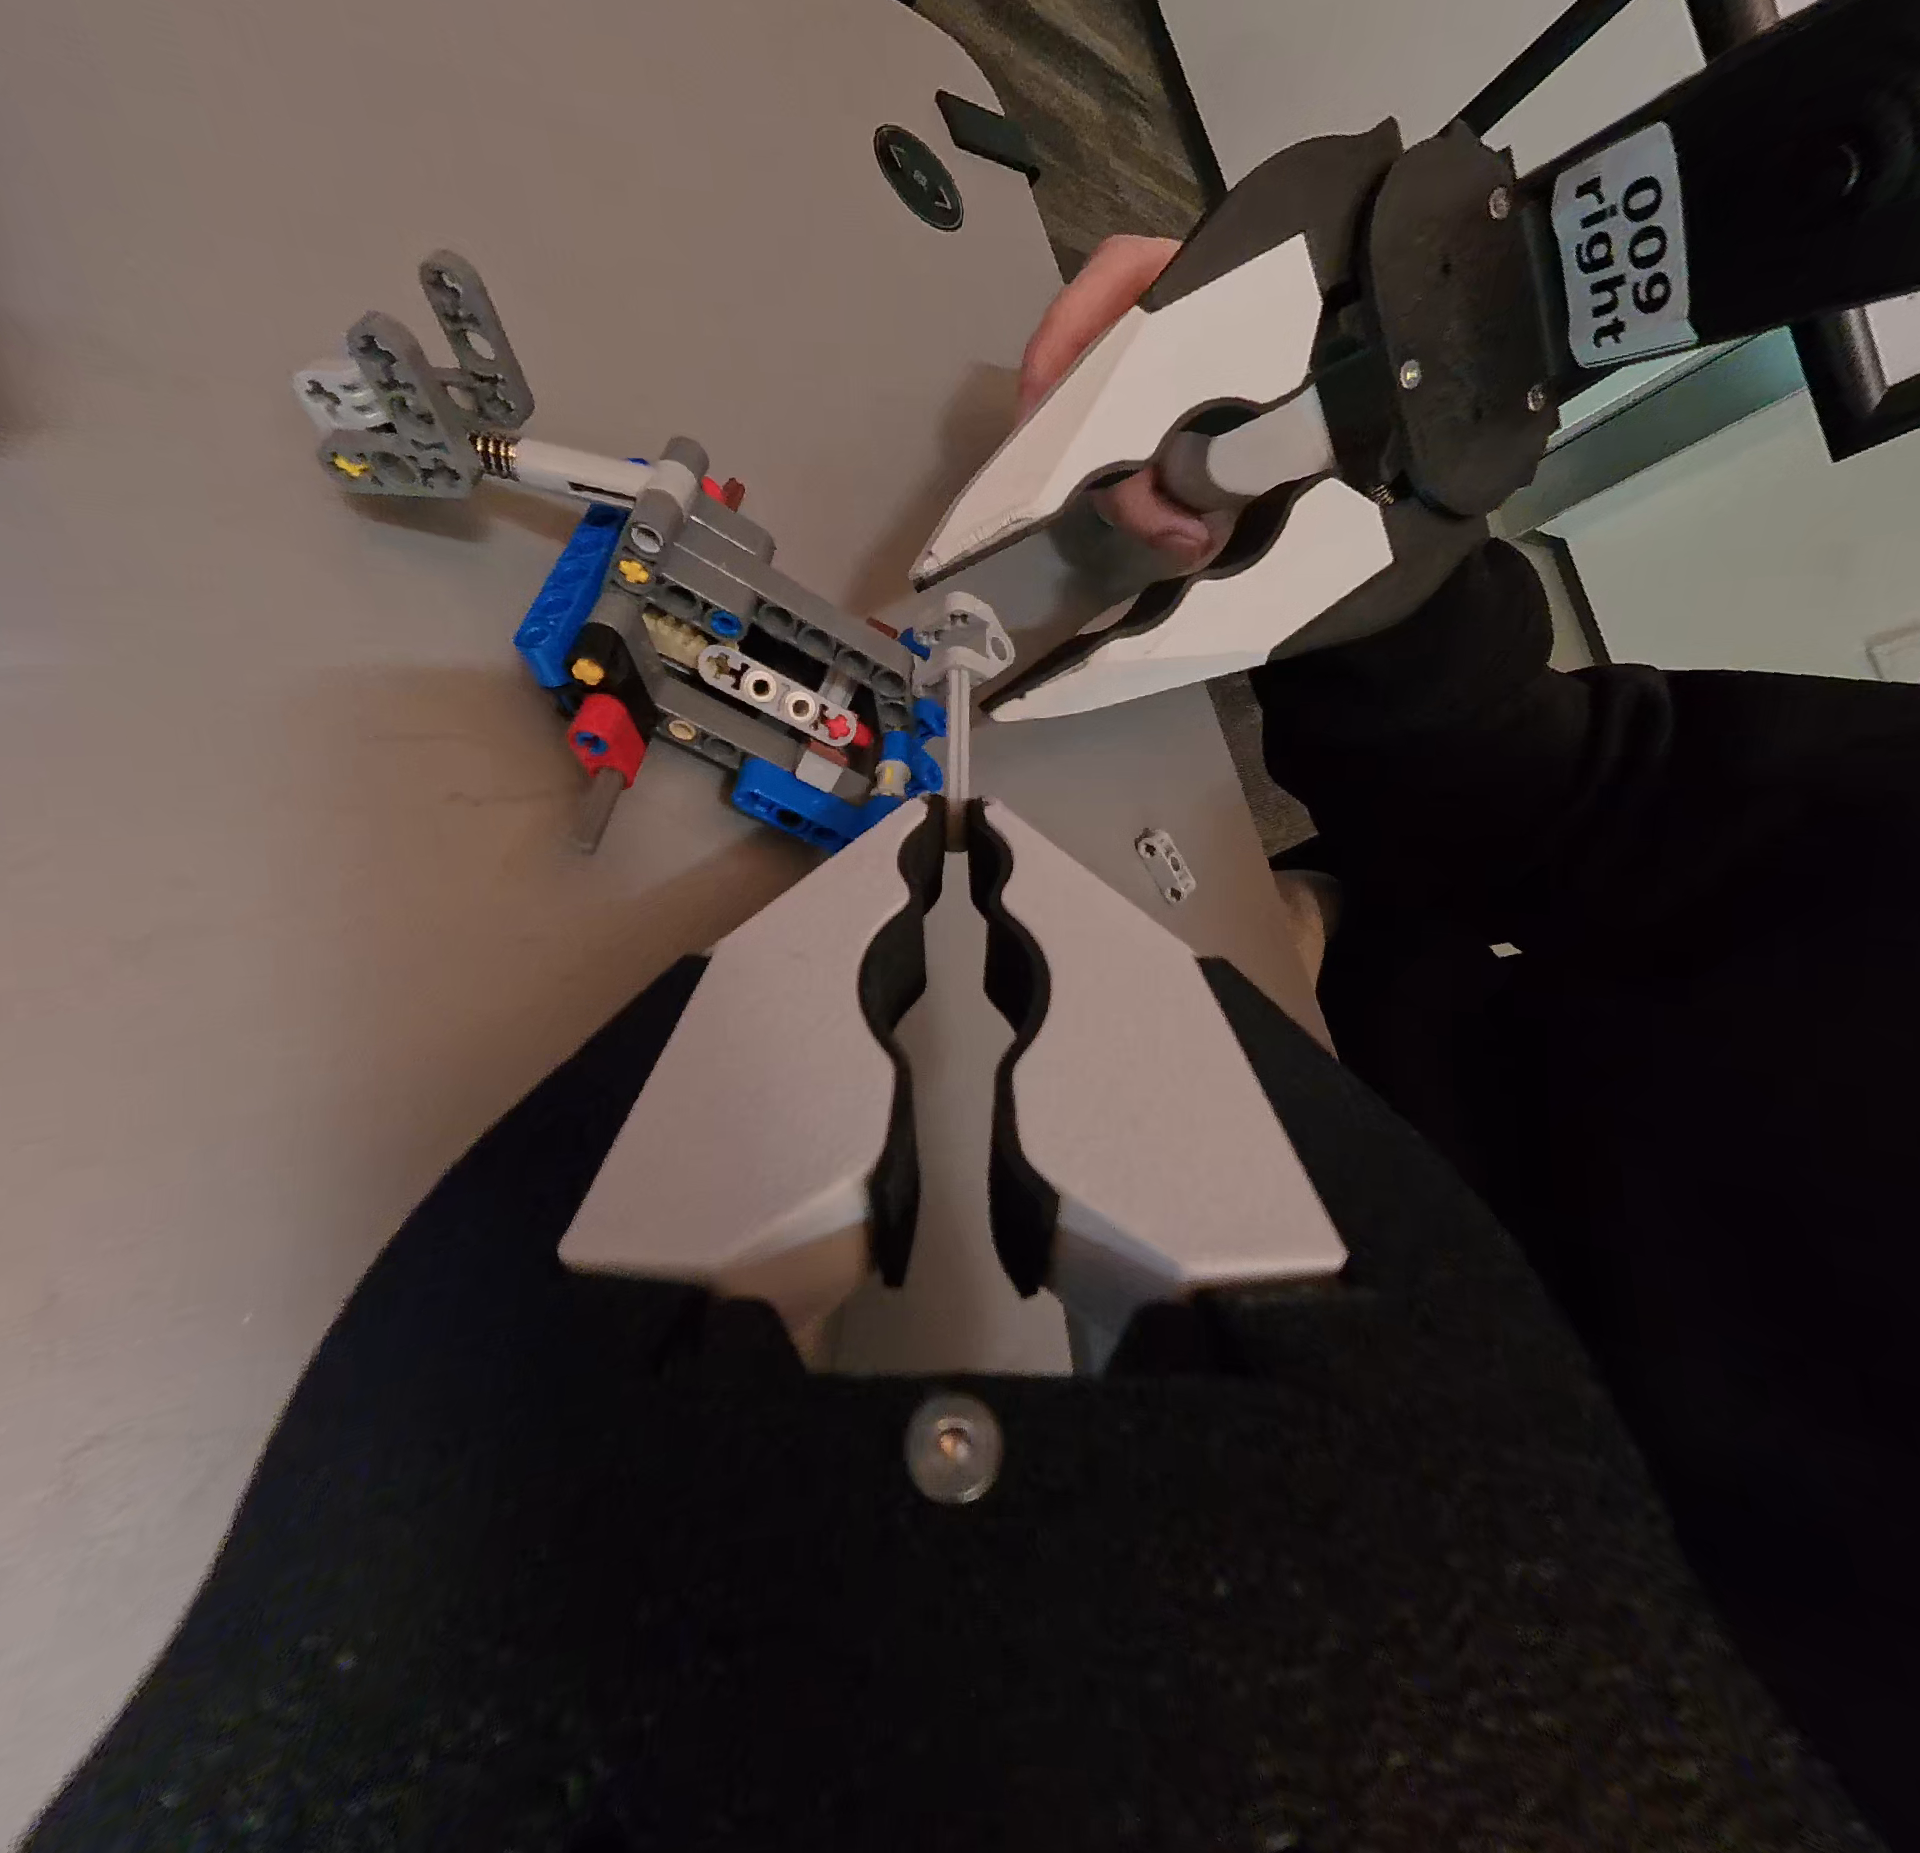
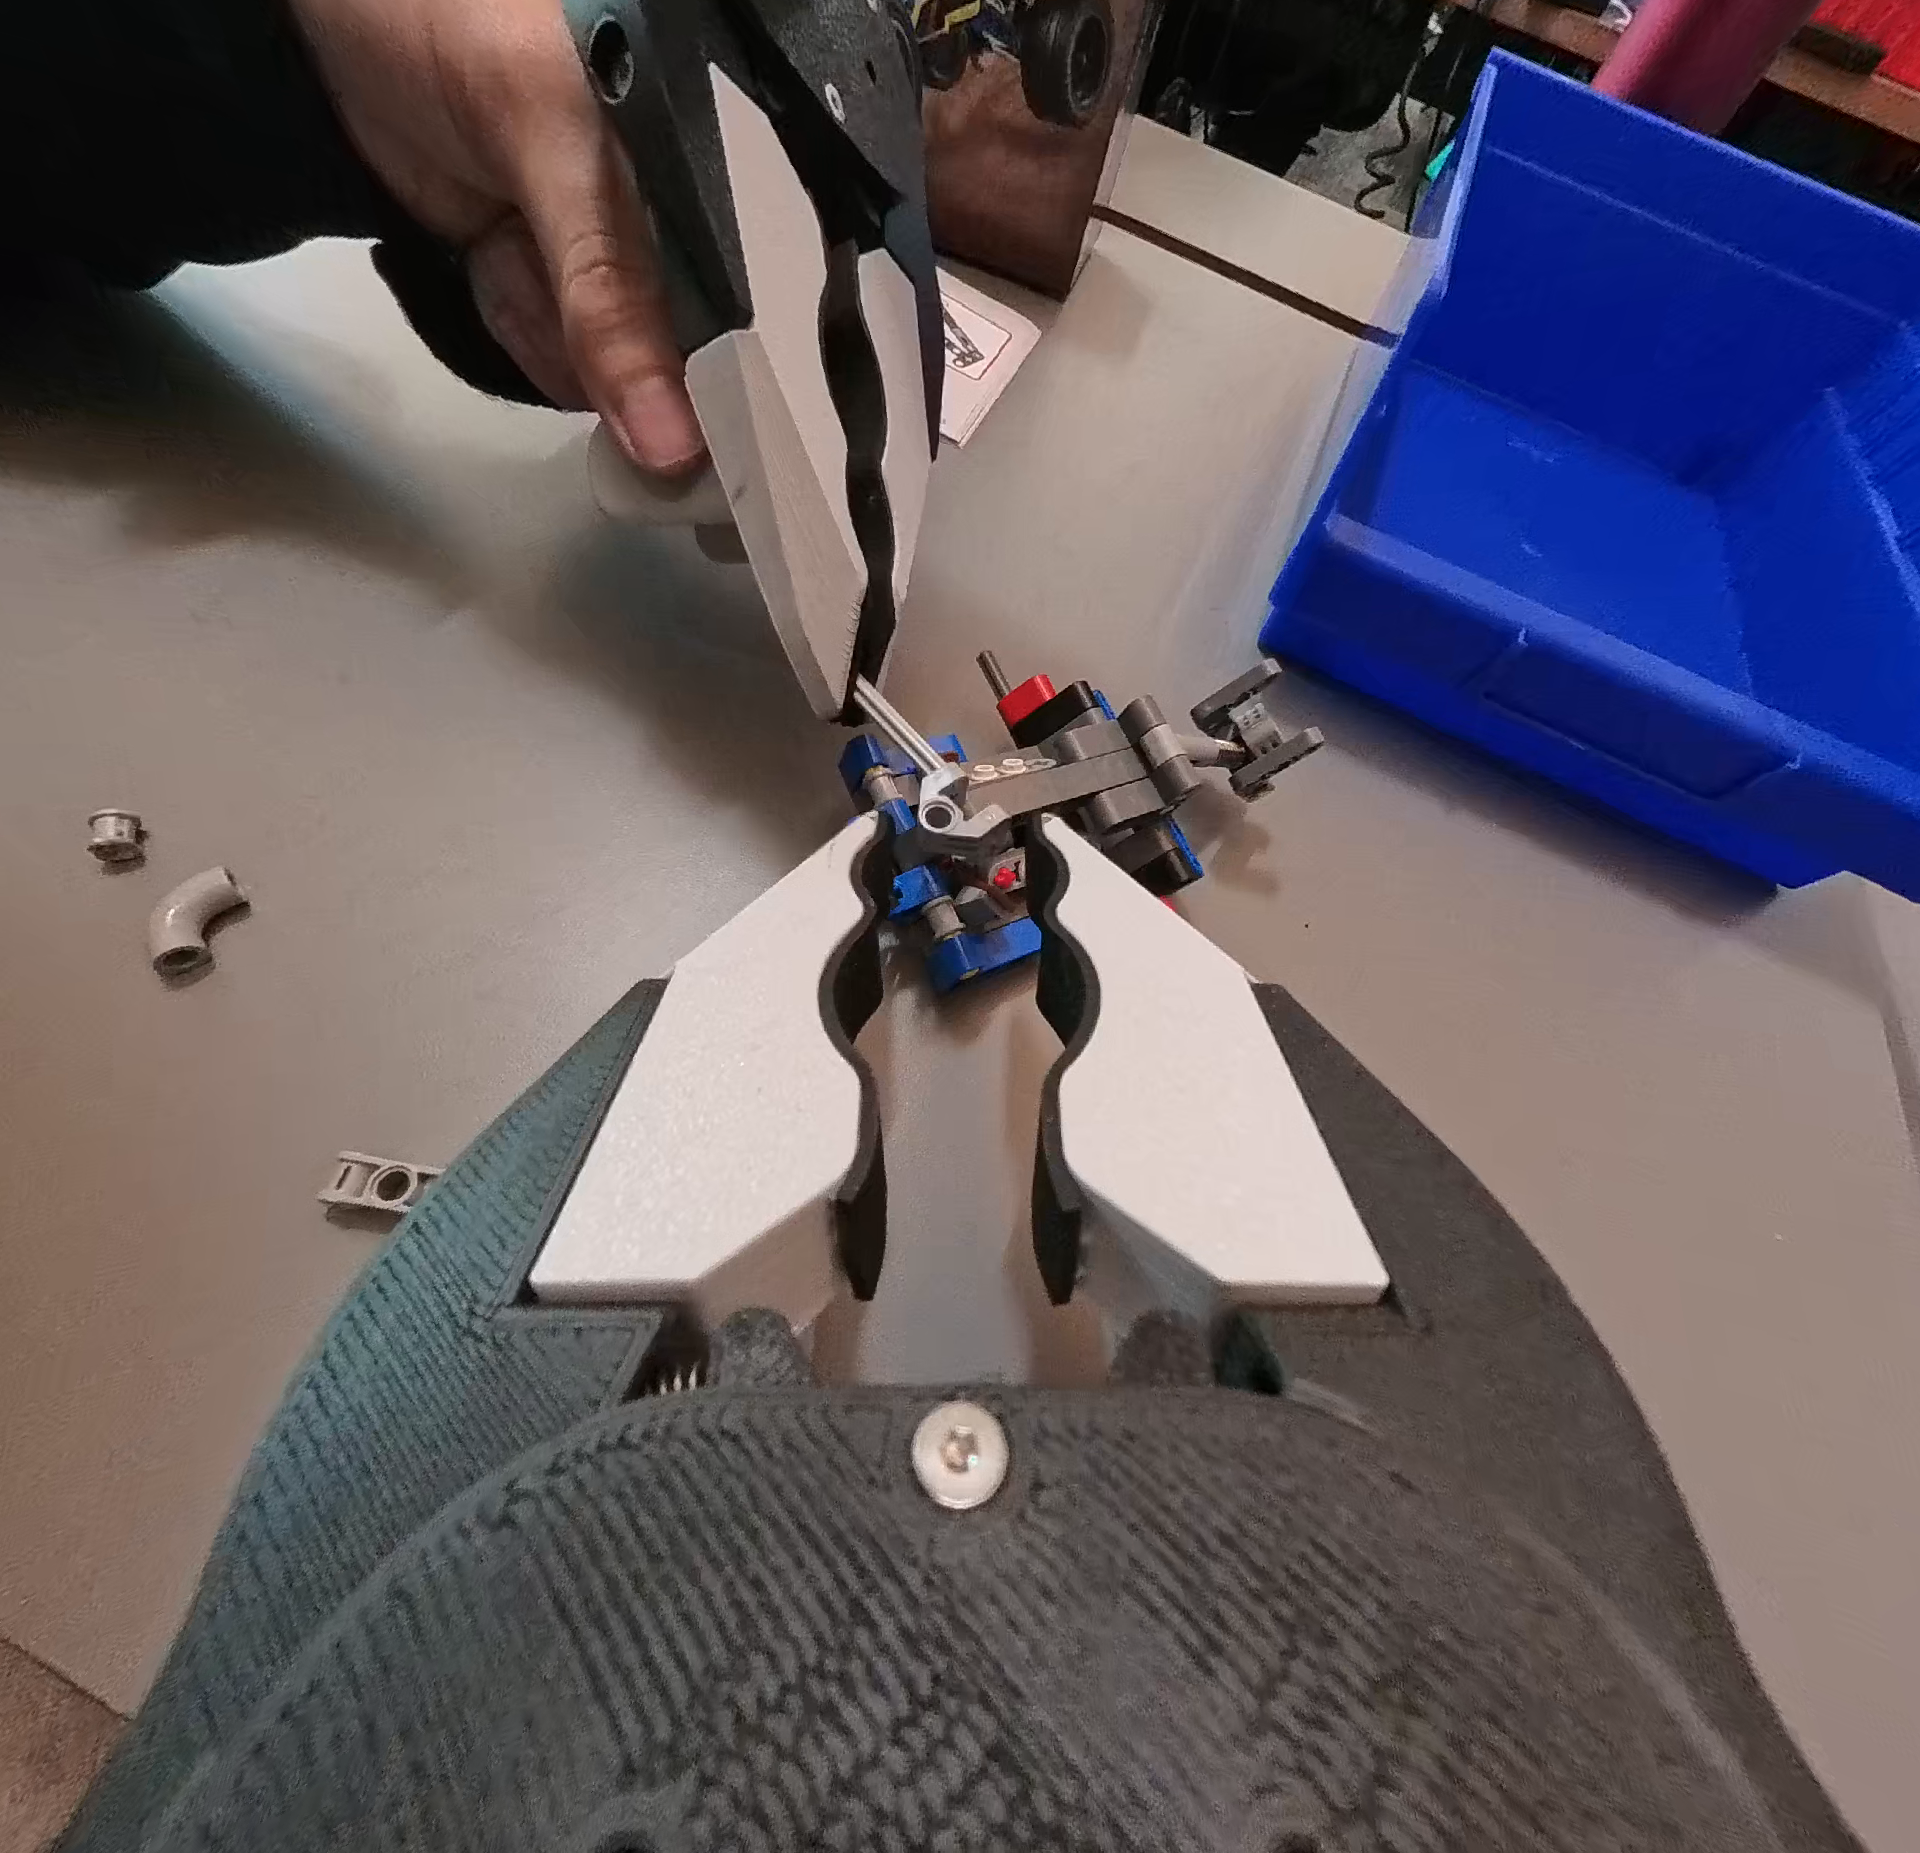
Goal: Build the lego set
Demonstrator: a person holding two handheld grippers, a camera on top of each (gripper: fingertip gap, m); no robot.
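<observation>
Gripper on the left (image 1: pixel 954 816): we see it pinched on a thin grey axle (image 1: pixel 958 738) carrying a light-grey connector (image 1: pixel 964 640), beside the brick assembly (image 1: pixel 727 660) on the worktop (image 1: pixel 260 868).

From the right wrist, our right gripper (image 2: pixel 956 847) stands partly open astride the assembly's blue end; whether its pads press we cannot tell. A blue bin (image 2: pixel 1610 504) sits nearby.

light: even indoor, soft | shadows: soft under objects | blur: slight at edges | distortion: strong fisheye

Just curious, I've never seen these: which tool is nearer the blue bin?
The right tool. It sits at the near end of the brick model, and the blue bin lies just beyond, to its right. The left tool is on the model's far-left side, farther from the bin.
</observation>
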